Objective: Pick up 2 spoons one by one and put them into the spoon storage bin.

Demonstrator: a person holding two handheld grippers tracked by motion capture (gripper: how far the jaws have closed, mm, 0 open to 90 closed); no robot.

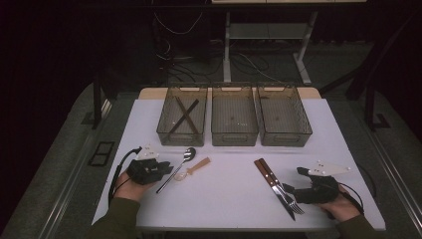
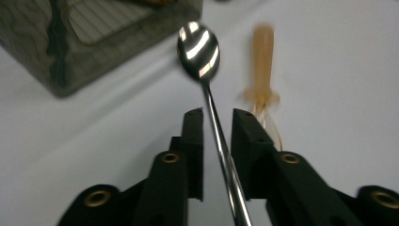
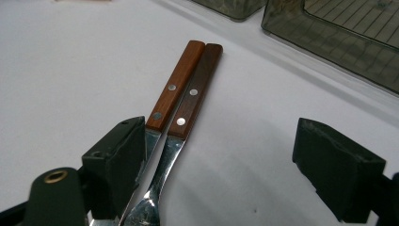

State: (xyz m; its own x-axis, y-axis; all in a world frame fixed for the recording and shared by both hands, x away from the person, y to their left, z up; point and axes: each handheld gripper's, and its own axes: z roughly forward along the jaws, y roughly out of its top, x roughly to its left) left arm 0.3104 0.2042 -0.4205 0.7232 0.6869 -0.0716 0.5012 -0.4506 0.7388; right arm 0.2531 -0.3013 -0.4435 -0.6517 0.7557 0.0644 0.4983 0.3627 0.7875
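Lower left of high view: left gripper (image 1: 166, 170) parted a little, metal spoon (image 1: 180, 164) handle lying between the pads, gaps showing either side. Lower right: right gripper (image 1: 290, 188) spread wide over fork (image 1: 286, 191) and knife (image 1: 271, 182) on tabletop (image 1: 229, 189). Upper centre: three bins (image 1: 234, 122).

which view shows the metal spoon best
The left gripper view: the metal spoon is close up, handle between that gripper's jaws. The high view shows it small, beside the left gripper.
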